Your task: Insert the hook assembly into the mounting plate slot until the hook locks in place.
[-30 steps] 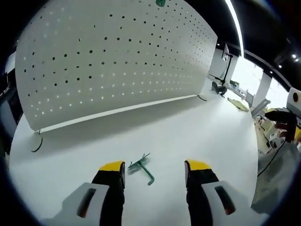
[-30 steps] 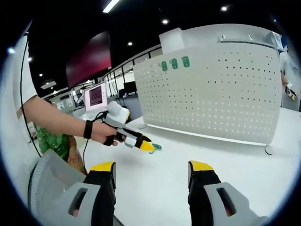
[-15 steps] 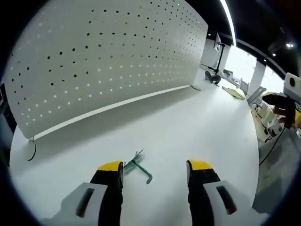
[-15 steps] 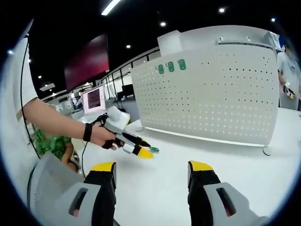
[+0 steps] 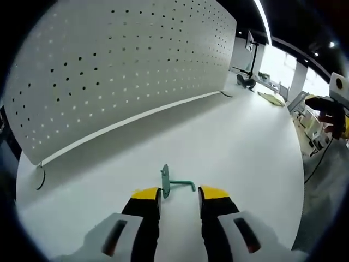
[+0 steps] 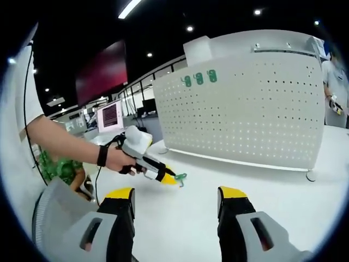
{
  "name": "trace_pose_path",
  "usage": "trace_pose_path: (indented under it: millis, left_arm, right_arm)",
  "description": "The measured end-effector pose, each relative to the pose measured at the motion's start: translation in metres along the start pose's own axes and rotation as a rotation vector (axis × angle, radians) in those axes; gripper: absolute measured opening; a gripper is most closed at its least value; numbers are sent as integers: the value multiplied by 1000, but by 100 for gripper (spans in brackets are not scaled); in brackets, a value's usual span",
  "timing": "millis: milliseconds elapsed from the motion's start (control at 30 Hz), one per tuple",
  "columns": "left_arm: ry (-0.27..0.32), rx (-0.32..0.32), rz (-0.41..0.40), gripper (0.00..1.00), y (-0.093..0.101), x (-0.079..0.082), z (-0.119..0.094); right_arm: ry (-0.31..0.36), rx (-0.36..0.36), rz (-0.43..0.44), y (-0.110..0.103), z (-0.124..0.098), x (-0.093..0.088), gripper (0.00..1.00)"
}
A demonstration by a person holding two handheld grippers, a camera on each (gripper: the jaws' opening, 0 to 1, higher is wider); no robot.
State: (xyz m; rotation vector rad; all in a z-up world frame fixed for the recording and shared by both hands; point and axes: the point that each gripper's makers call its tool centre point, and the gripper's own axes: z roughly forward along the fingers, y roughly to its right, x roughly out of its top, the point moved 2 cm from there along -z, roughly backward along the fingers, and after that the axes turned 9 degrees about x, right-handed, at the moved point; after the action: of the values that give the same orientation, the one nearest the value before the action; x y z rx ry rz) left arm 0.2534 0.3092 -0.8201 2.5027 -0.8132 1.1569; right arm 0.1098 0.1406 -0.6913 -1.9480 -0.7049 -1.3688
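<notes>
A small green hook assembly (image 5: pixel 170 185) sits between the jaws of my left gripper (image 5: pixel 180 194), its flat plate upright and its bent arm pointing right. The jaws have closed in on it just above the white table (image 5: pixel 240 147). Behind it stands the white perforated mounting plate (image 5: pixel 125 60). In the right gripper view, the left gripper (image 6: pixel 170 179) carries the hook assembly (image 6: pixel 179 177) at its tip, in front of the mounting plate (image 6: pixel 245 109). My right gripper (image 6: pixel 176 194) is open, with nothing between its jaws.
Three green hooks (image 6: pixel 199 78) hang near the mounting plate's top left. A monitor (image 6: pixel 110 112) stands behind the person's hand (image 6: pixel 117 158). Another person (image 6: pixel 332 82) stands at the right edge. Small items (image 5: pixel 272 98) lie at the table's far end.
My left gripper's jaws have closed from wide open onto the hook, which has turned from lying flat to standing with its plate upright. The right gripper stays open and still.
</notes>
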Motion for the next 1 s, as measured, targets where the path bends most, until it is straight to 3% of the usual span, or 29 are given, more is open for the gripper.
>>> trace_pose_path:
  millis: [233,267,300,500,633,1000]
  left_arm:
    - [-9,32,17,22,-6,0,3]
    - [-25,59,74,19,-10,-3,3]
    - [-32,71,82,17,-11,-4,4]
    - [-14,92,60,16,-12,-1,7]
    - [-17,69,39,16,-9,0,10]
    - [-21,85,36,8,-14,-4,12]
  right_arm:
    - [-2,-4,4,1,-1,-1,62]
    - [-4,-3,3,1,-1,-1,62]
    - [-4,-3,3,1,-1,-1,62]
    - [-9,2,2,0,1,-1,62]
    - [-12,8,3,-1,2,-2,62]
    - [-18,17,1,-1,4,-2,62]
